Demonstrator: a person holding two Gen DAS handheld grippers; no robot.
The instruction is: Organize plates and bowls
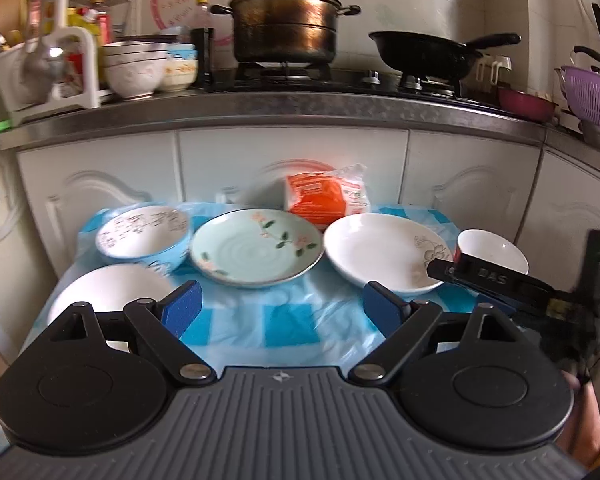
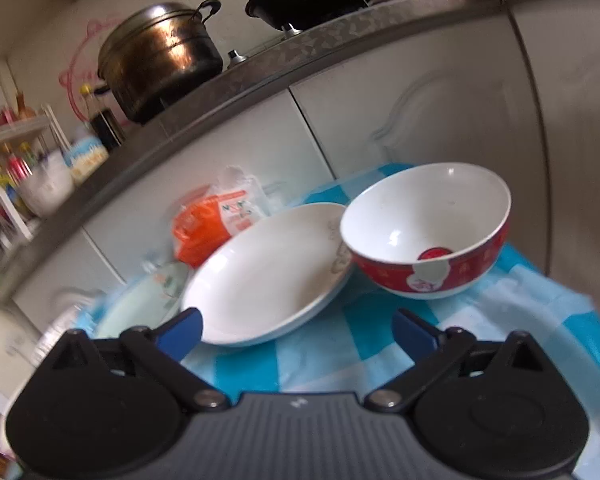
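Soft daylight, fisheye-bent edges (right view motion-blurred)

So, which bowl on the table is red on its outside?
The red bowl at the right end, beside the white plate; the other patterned bowl is blue.

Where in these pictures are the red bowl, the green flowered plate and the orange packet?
red bowl [image 2: 428, 276]: right wrist view, on its red outer wall.
green flowered plate [image 1: 256, 256]: left wrist view, on its ringed centre.
orange packet [image 1: 320, 196]: left wrist view, on its orange front face.
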